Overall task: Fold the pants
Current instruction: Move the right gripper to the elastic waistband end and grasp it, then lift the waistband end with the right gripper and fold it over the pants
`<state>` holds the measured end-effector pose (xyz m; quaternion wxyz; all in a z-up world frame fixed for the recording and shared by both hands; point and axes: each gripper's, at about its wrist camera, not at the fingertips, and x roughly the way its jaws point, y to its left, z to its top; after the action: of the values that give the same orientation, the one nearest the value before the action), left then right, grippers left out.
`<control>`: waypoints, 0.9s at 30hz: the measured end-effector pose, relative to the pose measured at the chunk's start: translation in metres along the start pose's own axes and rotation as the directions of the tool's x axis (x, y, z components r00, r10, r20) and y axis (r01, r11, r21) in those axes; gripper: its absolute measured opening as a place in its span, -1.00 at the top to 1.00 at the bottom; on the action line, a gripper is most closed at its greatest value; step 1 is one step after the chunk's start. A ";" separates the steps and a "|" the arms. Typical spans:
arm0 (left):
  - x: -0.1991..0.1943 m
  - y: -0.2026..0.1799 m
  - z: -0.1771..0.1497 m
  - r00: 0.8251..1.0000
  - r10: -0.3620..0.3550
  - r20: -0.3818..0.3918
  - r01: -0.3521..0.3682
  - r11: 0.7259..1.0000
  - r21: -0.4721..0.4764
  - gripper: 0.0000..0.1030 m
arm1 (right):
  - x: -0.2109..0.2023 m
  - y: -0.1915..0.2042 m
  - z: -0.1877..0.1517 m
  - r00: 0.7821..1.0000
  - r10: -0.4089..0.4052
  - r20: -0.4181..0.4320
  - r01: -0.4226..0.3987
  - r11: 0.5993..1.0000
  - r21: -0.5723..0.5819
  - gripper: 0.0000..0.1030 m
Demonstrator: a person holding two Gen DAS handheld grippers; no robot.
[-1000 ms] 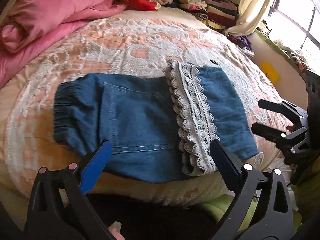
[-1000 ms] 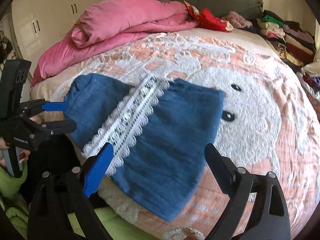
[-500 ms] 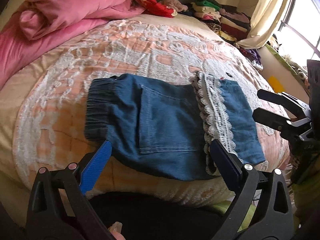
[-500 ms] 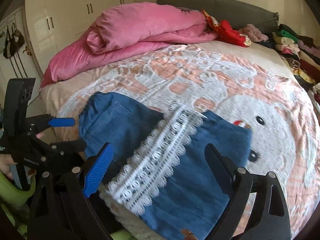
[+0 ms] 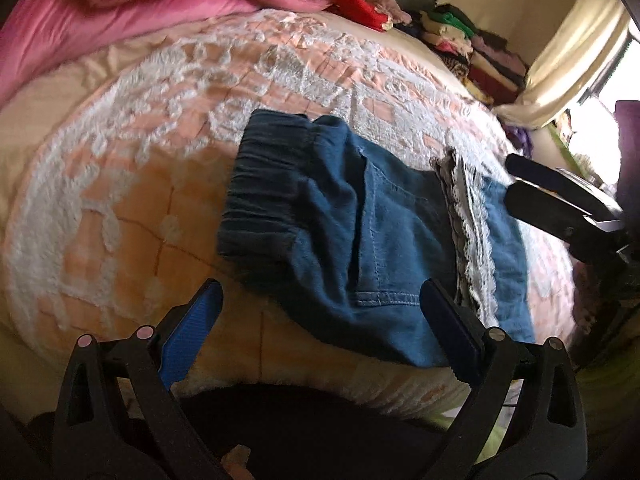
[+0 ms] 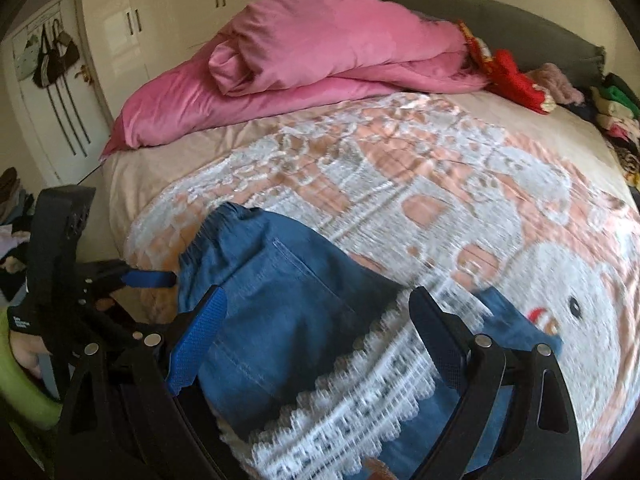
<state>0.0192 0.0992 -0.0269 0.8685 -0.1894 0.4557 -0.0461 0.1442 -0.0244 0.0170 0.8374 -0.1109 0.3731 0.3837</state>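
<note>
The blue denim pants (image 5: 340, 220) lie folded on the bed, elastic waistband to the left, white lace trim (image 5: 476, 248) across the right part. My left gripper (image 5: 320, 320) is open and empty, just short of the pants' near edge. My right gripper (image 6: 316, 328) is open and empty, low over the pants (image 6: 280, 312) near their lace band (image 6: 360, 392). The right gripper also shows at the right of the left wrist view (image 5: 560, 208), and the left gripper at the left of the right wrist view (image 6: 132, 280).
The bed has a peach and white patterned cover (image 5: 140, 140). A pink duvet (image 6: 320, 64) lies bunched at the head. Folded clothes (image 5: 472, 48) are stacked at the far side. Wardrobe doors (image 6: 180, 20) stand behind.
Both grippers have swung to the left along the pants and come closer to them. The pants lie as before. Both jaws stay open.
</note>
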 end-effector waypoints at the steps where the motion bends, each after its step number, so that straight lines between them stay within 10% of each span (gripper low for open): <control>1: 0.002 0.003 0.000 1.000 -0.011 -0.004 0.011 1.000 -0.014 -0.79 | 0.006 0.002 0.005 1.000 0.015 -0.009 -0.015 1.000 -0.004 -0.78; 8: 0.020 0.016 -0.003 0.995 -0.088 -0.036 0.085 0.992 -0.096 -0.30 | 0.046 0.020 0.035 0.993 0.084 -0.081 -0.091 0.992 -0.084 -0.78; 23: 0.020 0.021 -0.005 0.991 -0.126 -0.039 0.121 0.986 -0.116 -0.31 | 0.137 0.044 0.053 0.934 0.225 -0.279 -0.255 0.964 -0.076 -0.78; 27: 0.022 0.022 -0.003 0.990 -0.135 -0.045 0.129 0.984 -0.120 -0.35 | 0.149 0.041 0.047 0.908 0.300 -0.292 -0.320 0.947 -0.024 -0.16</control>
<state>0.0269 0.1129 -0.0536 0.8386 -0.2685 0.4669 -0.0819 0.2035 0.1087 -0.0521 0.6990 -0.1340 0.4886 0.5047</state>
